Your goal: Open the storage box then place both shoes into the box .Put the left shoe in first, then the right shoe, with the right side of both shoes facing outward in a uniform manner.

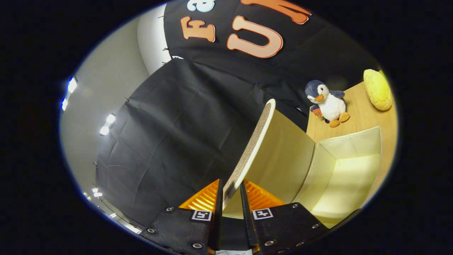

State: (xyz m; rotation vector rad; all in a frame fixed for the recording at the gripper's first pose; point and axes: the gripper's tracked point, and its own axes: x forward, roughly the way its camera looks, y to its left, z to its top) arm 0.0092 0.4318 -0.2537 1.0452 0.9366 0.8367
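Gripping raised woven-faced lid (252,148), gripper (230,193), cream box (339,170) open

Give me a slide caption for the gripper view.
Hand-held gripper shut on the raised lid of the open storage box, toy penguin on the table beyond.

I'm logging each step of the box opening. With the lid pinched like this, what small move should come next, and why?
Probably swing the lid a little further back, then release. The gripper is shut on the lid's edge, the lid stands raised, and the storage box beyond the fingers is open with no shoe visible in the part seen.
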